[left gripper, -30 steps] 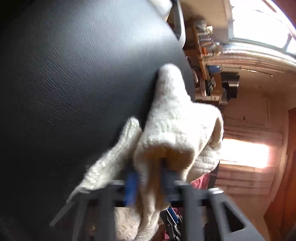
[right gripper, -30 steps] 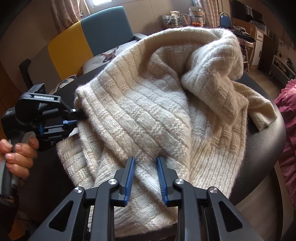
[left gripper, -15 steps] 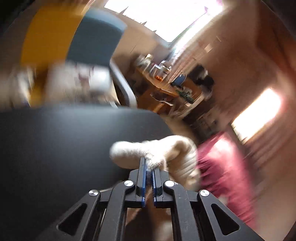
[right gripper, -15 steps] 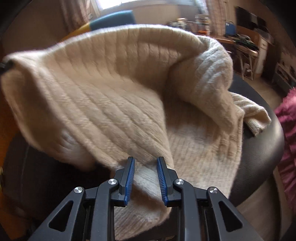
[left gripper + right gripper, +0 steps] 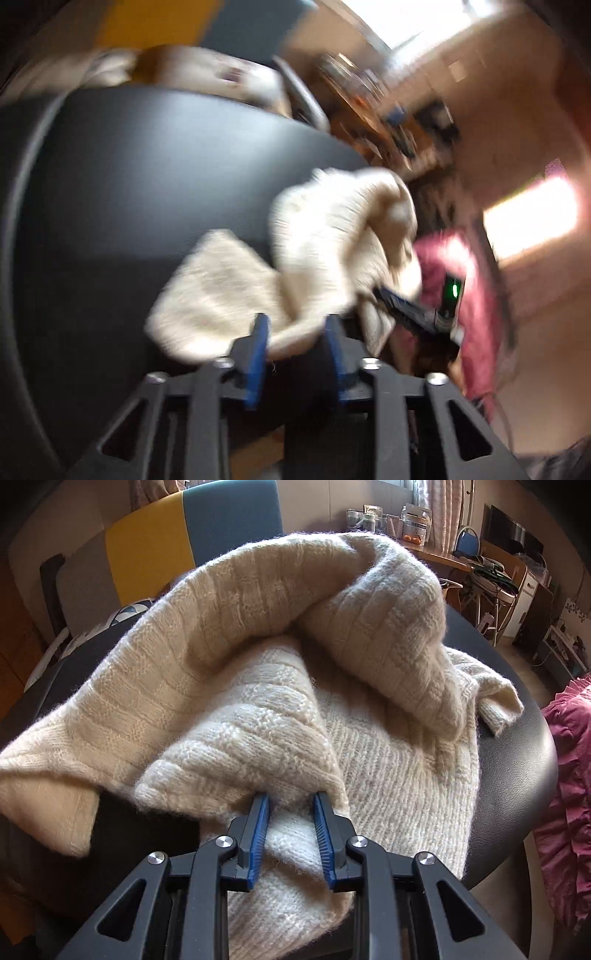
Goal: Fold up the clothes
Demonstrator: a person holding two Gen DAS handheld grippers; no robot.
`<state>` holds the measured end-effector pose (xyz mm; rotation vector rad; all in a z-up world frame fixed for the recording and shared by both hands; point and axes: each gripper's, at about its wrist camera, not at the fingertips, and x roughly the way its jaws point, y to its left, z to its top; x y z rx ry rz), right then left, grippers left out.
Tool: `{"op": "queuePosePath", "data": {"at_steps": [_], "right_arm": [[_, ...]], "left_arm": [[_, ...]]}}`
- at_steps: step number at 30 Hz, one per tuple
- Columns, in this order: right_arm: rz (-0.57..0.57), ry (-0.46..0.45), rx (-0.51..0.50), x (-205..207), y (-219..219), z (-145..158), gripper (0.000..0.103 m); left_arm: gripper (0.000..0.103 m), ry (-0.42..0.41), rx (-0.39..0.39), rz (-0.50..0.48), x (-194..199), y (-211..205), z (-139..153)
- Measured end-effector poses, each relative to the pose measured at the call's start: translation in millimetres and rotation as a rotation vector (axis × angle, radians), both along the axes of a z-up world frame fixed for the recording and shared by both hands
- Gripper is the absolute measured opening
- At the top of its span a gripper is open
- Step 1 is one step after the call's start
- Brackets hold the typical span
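A cream knitted sweater lies bunched on a round black leather seat. In the right wrist view a folded edge of it lies between the blue pads of my right gripper, whose jaws stand partly apart around the knit. In the blurred left wrist view my left gripper has its jaws apart, with a loose cream fold lying between and beyond the blue pads over the black seat. The other gripper shows at the right, beside the sweater.
A yellow and blue chair back stands behind the seat. A pink ruffled cloth hangs at the right. A cluttered desk and shelves fill the far right of the room.
My left gripper was shut on a sweater edge half a second ago; its jaws now stand apart and the fold has dropped. The lifted part of the sweater has come down folded over.
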<state>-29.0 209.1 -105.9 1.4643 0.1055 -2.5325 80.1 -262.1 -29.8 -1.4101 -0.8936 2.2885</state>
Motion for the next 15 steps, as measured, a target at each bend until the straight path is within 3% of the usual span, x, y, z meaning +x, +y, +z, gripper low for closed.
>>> {"op": "queuePosePath", "data": {"at_steps": [5, 7, 15], "right_arm": [[-0.007, 0.014, 0.059, 8, -1, 2, 0.025], [-0.003, 0.016, 0.076, 12, 0, 3, 0.025], [0.027, 0.006, 0.092, 20, 16, 8, 0.026]], "left_arm": [[0.046, -0.115, 0.138, 0.170, 1, -43, -45], [0.046, -0.118, 0.122, 0.152, -14, -40, -52], [0.057, -0.076, -0.067, -0.232, -85, 20, -71]]}}
